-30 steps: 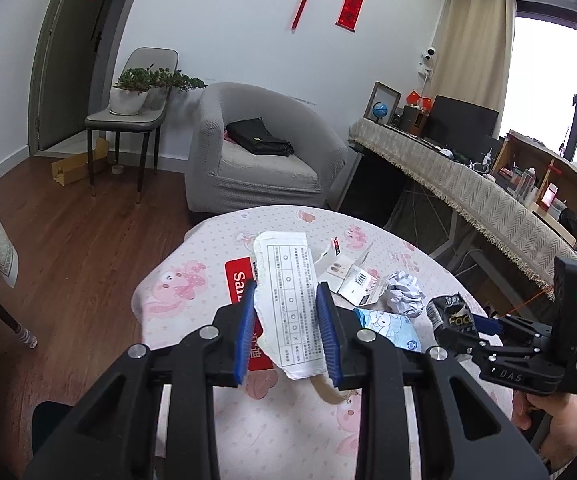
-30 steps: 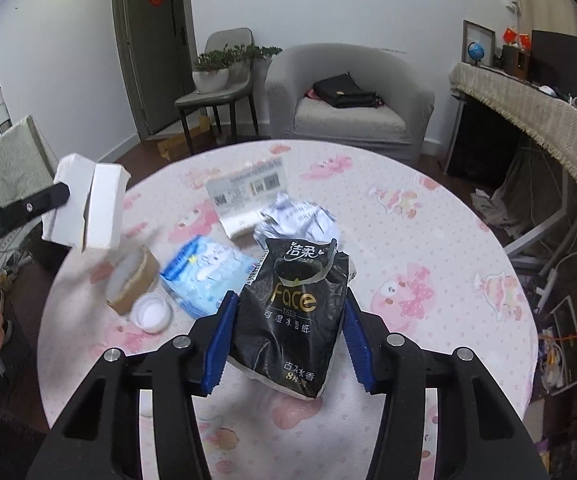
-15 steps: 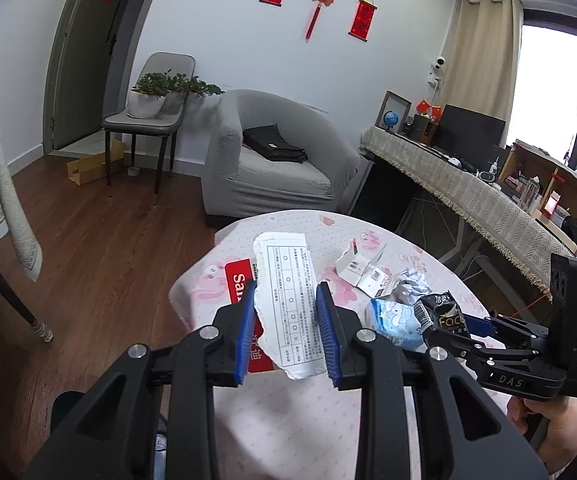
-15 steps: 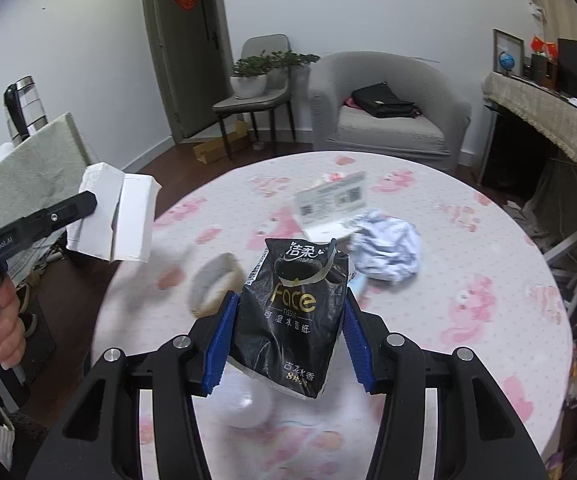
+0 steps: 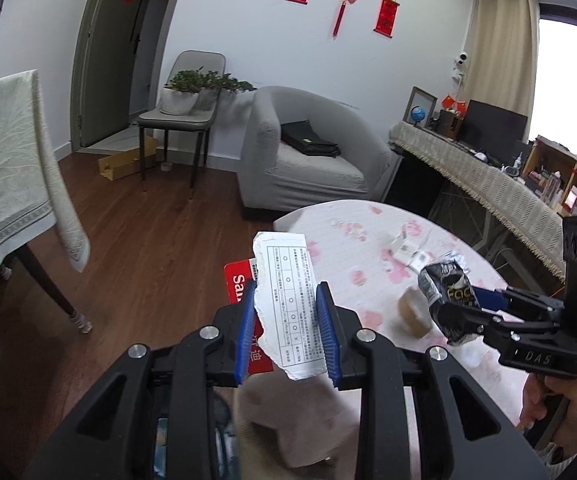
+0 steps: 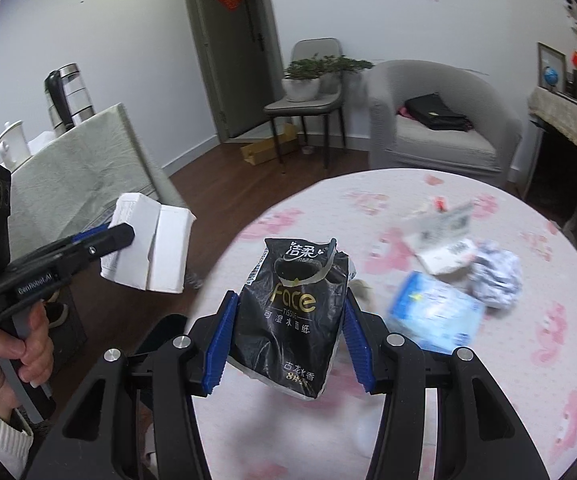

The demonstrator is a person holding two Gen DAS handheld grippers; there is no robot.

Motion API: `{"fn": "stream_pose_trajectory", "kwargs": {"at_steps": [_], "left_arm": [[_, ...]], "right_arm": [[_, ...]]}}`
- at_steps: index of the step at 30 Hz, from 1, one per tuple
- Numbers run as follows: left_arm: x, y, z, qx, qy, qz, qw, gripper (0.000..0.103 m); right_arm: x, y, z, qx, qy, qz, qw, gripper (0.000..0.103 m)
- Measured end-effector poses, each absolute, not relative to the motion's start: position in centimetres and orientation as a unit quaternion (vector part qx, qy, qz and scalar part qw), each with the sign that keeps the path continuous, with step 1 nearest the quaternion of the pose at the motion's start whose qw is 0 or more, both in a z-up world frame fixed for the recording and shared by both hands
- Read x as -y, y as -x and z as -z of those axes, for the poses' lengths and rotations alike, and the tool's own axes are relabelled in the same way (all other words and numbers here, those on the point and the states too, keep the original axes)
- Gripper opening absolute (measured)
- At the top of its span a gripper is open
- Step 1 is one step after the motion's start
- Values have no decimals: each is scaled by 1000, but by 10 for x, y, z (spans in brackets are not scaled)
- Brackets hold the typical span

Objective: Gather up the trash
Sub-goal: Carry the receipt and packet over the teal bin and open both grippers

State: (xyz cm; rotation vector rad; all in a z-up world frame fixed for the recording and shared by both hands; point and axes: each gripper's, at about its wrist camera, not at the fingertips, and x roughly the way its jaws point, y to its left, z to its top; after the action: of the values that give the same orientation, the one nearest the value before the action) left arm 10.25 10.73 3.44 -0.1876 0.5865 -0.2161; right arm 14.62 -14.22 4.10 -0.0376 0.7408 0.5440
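My left gripper (image 5: 286, 336) is shut on a torn white carton (image 5: 288, 304) with a printed table and a red flap, held past the left edge of the round table (image 5: 368, 224), over the wood floor. In the right wrist view the same carton (image 6: 152, 252) hangs at the left in the left gripper (image 6: 122, 236). My right gripper (image 6: 288, 336) is shut on a black tissue wrapper (image 6: 292, 312) above the table's near-left edge (image 6: 548, 240). From the left wrist view, the wrapper (image 5: 448, 300) and right gripper (image 5: 454, 314) sit at the right.
On the table lie a blue packet (image 6: 436, 316), a crumpled paper ball (image 6: 496, 276), a white carton (image 6: 444, 236) and a tape roll (image 5: 412, 314). A cloth-covered table (image 5: 4, 184) stands left, a grey armchair (image 5: 308, 160) and a chair with a plant (image 5: 180, 116) behind.
Both grippers have swung left with their loads, off the middle of the round table toward its left edge. The left carton now hangs over the floor. Neither grip has changed.
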Motion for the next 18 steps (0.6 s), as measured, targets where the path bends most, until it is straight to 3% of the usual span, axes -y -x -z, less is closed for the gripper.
{"fn": "stream_pose_trajectory", "kwargs": {"at_steps": [18], "left_arm": [[-194, -89, 28, -380, 87, 56, 919, 32]], "right_arm": [[24, -142, -21, -382, 46, -342, 857, 52]]}}
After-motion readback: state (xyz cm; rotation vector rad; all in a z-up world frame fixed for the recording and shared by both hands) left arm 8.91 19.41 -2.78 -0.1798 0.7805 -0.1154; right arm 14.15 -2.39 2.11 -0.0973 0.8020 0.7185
